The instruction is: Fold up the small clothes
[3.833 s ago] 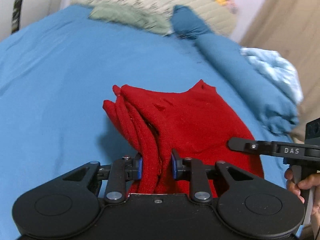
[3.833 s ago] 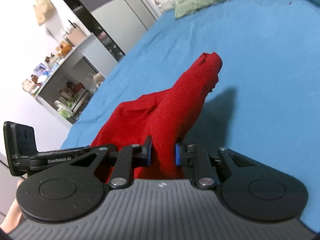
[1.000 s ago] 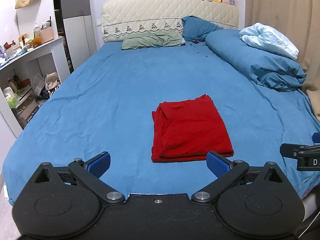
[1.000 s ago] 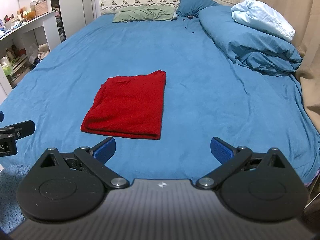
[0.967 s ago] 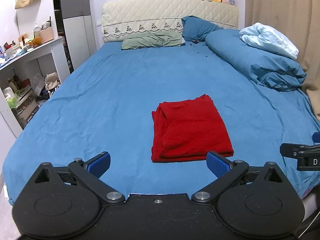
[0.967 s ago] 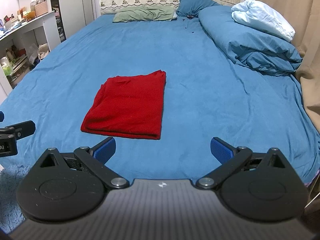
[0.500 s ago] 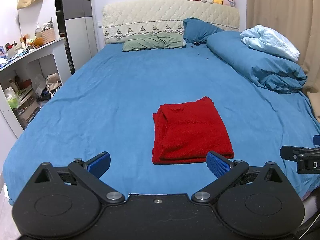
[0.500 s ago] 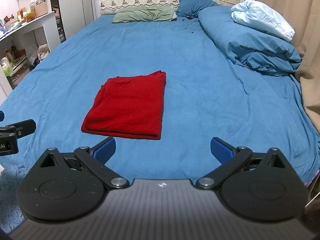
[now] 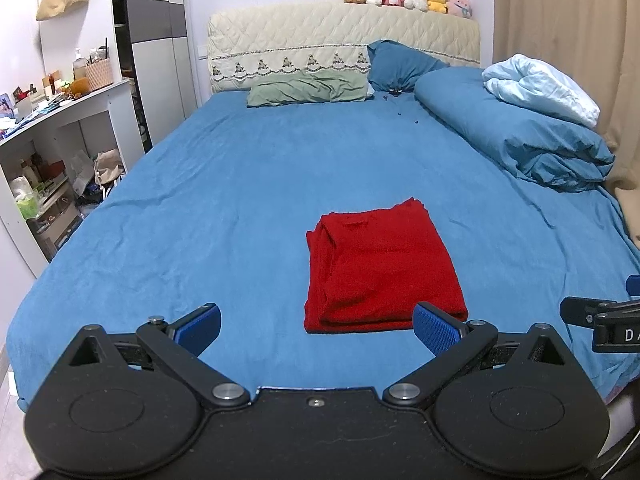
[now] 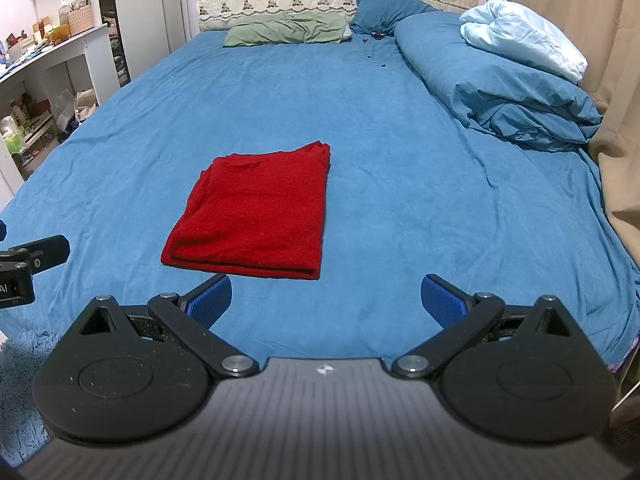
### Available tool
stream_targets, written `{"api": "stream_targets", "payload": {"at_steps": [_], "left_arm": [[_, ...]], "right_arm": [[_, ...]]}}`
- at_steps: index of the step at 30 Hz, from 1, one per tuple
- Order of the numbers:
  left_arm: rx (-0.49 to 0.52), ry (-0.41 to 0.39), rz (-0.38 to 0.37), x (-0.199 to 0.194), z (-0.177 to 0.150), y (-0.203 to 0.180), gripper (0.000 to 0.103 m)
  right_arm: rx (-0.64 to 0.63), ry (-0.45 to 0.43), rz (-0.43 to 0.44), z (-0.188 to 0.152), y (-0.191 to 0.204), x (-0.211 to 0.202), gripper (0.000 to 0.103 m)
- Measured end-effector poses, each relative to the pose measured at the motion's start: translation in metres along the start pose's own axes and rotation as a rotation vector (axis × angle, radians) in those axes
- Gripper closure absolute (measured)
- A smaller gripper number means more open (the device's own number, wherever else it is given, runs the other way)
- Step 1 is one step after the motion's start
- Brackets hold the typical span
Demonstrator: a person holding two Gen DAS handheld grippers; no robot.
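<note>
A red garment (image 9: pixel 380 268) lies folded into a flat rectangle on the blue bed sheet (image 9: pixel 240 200), near the foot of the bed; it also shows in the right wrist view (image 10: pixel 256 216). My left gripper (image 9: pixel 318 328) is wide open and empty, held back from the bed's near edge, in front of the garment. My right gripper (image 10: pixel 326 300) is wide open and empty, also back from the edge, a little right of the garment. Each gripper's tip shows at the edge of the other's view.
A rolled blue duvet (image 9: pixel 520 136) with a pale blue blanket (image 9: pixel 540 92) lies along the bed's right side. Green and blue pillows (image 9: pixel 312 88) sit at the headboard. A white shelf unit (image 9: pixel 48 152) stands left; a beige curtain (image 10: pixel 600 40) hangs right.
Nearly four seconds ago both grippers were shut on the red garment, lifting it. Since one second ago the garment lies flat and both open grippers have barely drifted.
</note>
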State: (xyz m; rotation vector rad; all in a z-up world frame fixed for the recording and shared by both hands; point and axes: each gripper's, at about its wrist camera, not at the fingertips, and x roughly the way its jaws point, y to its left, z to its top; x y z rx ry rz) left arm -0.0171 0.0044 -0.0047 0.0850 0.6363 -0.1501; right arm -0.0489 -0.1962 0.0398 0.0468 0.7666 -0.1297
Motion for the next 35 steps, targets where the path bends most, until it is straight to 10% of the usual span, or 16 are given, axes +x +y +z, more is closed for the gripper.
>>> {"api": "stream_targets", "payload": {"at_steps": [35], "left_arm": [[-0.023,-0.029,0.004,-0.0072,0.0032,-0.0004,0.000]], "right_arm": [[0.004,-0.003,-0.001,0.0013,0.0085,-0.0081,0.000]]}}
